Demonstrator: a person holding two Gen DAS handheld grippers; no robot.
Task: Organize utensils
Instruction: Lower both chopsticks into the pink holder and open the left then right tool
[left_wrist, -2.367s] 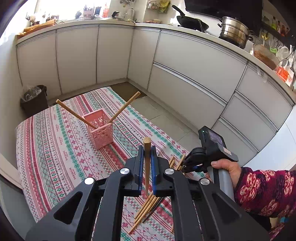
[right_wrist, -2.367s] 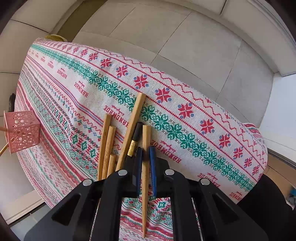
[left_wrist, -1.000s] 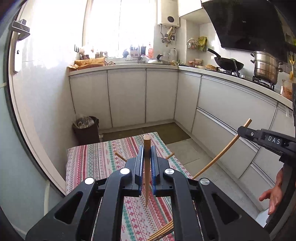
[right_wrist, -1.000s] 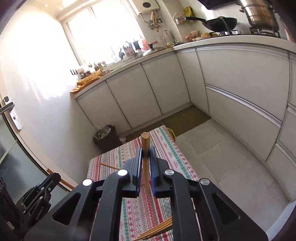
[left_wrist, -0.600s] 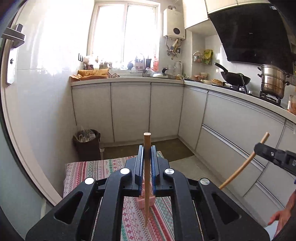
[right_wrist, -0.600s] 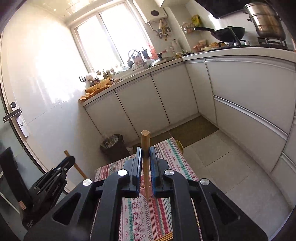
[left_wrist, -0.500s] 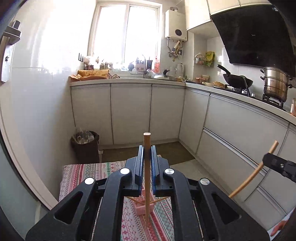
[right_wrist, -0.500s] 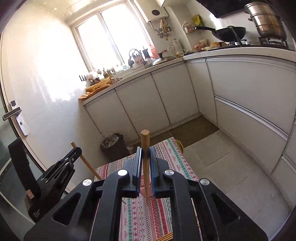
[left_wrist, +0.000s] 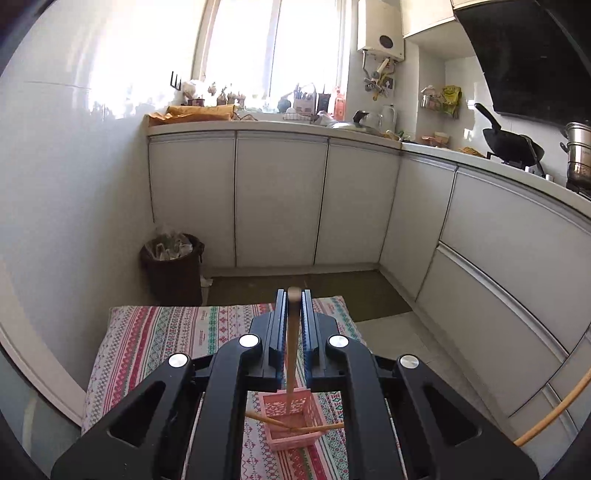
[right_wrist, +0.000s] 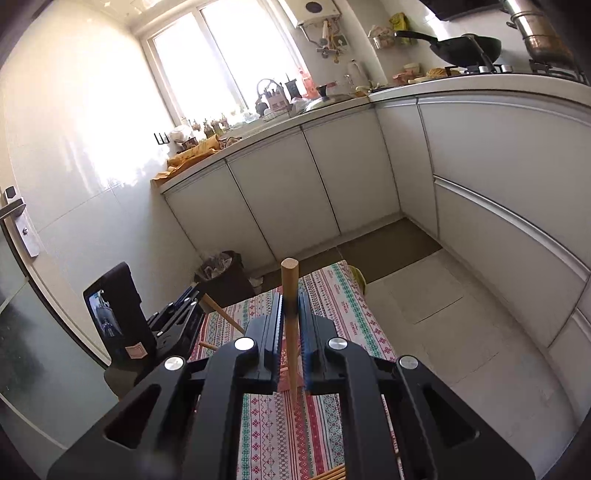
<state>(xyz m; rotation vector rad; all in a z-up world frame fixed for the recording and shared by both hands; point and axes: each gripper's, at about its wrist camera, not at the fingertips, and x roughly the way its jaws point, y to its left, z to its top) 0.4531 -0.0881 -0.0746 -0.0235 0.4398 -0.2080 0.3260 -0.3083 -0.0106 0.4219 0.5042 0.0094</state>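
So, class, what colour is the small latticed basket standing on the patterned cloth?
Pink. The basket shows best in the left wrist view, with two chopsticks already leaning inside it.

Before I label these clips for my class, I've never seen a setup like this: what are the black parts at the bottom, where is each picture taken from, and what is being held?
No robot here: a person carries a hand-held gripper in each hand, each with a wide-angle camera looking along its two fingers. The black parts are those fingers.

One picture looks from the left gripper. It is shut on a chopstick that stands upright, with its lower end over a pink basket in which two chopsticks already lean.

The other looks from the right gripper, shut on a second chopstick. To its left you see the other gripper from outside.

Both look over a table under a patterned cloth in a kitchen. More chopsticks lie near the bottom edge of the right view.
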